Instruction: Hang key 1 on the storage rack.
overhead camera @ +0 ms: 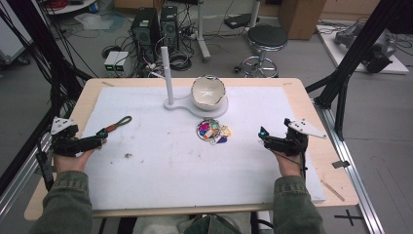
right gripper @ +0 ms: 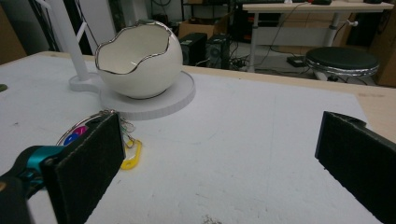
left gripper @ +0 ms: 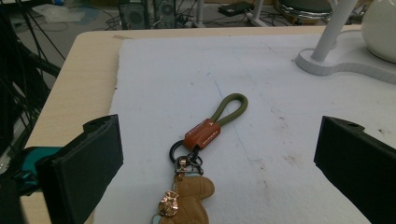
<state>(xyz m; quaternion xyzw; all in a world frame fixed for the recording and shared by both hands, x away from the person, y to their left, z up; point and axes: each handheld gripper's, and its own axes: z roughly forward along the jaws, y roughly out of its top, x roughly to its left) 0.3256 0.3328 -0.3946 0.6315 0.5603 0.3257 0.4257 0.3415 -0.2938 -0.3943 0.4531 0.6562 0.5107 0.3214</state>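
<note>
A keychain [overhead camera: 118, 123] with an olive cord loop, an orange-brown tag and a tan charm lies on the white mat [overhead camera: 160, 161] at the left. My left gripper [overhead camera: 101, 136] is open just short of it. In the left gripper view the keychain [left gripper: 205, 133] lies flat between the wide-apart jaws, untouched by my left gripper [left gripper: 218, 140]. A ring of coloured key tags [overhead camera: 213, 131] lies in the middle of the mat. My right gripper [overhead camera: 263, 133] stands open to the right of it, with nothing between the jaws. In the right gripper view a yellow tag [right gripper: 130, 154] shows beside the left jaw of my right gripper [right gripper: 219, 135].
A white eggshell-shaped bowl [overhead camera: 208, 92] sits on a white stand [overhead camera: 176, 105] with an upright post [overhead camera: 167, 73] at the back of the mat. In the right gripper view the bowl [right gripper: 139, 60] is ahead and to the left. Computers and a stool stand on the floor beyond the table.
</note>
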